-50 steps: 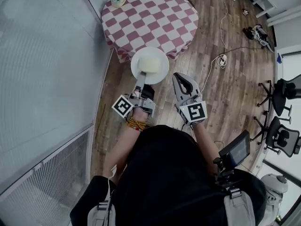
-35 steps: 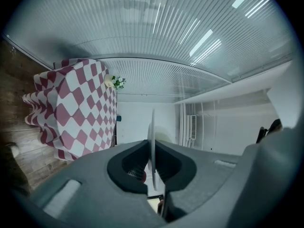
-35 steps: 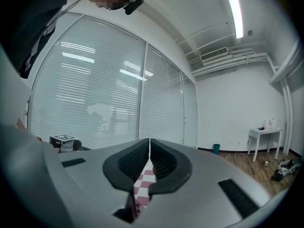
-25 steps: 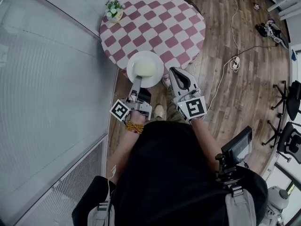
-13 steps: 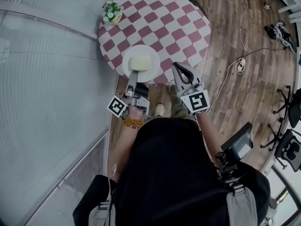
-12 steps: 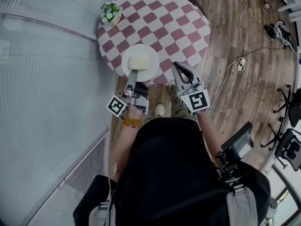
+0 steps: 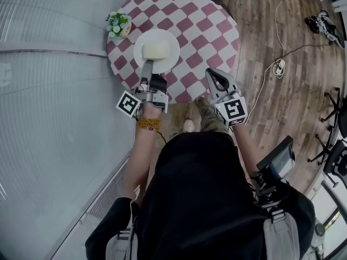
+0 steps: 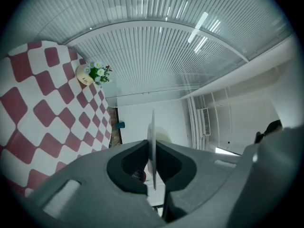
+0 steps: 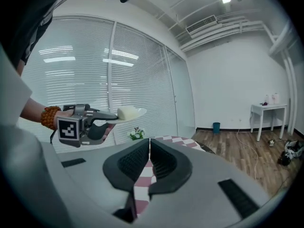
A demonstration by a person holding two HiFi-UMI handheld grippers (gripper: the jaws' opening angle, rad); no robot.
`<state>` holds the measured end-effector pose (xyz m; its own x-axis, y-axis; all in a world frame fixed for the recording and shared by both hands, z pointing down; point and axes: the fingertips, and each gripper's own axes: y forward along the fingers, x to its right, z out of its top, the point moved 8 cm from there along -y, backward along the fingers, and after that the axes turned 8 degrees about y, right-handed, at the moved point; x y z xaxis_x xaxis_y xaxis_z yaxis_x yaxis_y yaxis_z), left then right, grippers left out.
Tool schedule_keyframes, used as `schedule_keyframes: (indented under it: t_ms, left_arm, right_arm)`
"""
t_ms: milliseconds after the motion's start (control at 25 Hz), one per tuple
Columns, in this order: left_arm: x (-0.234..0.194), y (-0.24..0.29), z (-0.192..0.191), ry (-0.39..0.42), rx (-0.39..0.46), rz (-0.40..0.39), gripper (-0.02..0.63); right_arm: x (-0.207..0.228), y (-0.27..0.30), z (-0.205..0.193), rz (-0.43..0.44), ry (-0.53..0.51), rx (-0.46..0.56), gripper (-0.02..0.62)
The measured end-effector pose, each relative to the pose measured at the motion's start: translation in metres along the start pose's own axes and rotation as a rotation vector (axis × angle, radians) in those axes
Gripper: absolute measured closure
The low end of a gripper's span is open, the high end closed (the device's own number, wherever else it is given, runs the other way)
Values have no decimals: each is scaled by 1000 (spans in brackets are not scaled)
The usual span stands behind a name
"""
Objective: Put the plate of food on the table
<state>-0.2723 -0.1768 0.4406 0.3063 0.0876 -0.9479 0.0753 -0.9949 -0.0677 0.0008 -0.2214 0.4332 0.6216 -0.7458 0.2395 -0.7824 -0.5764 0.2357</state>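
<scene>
Head view: I saw the left gripper (image 7: pixel 147 69) holding the plate (image 7: pixel 169 39) by its near rim, out over the left part of the checked table (image 7: pixel 206 20). A pale block of food (image 7: pixel 156 50) sat at the plate's middle. A small flower pot (image 7: pixel 118 25) stood at the table's left edge, near the plate.

Left gripper view: jaws pinched tight on the plate's rim, plate seen edge-on.

Right gripper view: the plate was level and raised clear above the tabletop. The right gripper (image 7: pixel 215 76) hung at the table's near edge, jaws pressed together, nothing between them.
</scene>
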Motion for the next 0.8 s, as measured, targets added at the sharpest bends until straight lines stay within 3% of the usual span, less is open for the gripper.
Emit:
schedule_keyframes:
  t_ms: [160,360,800]
  left_arm:
    - [-7,40,10,-9,46,-4,586]
    - [-36,78,8,-48,95,79,586]
    - [-102,136,-8,-97,102,241,585]
  right_arm:
    - [21,-6,-9,-43,29,-19,581]
    - [47,-15,-21,-103,70,-47,581]
    - [101,-22,-27,-198,145,-82,581]
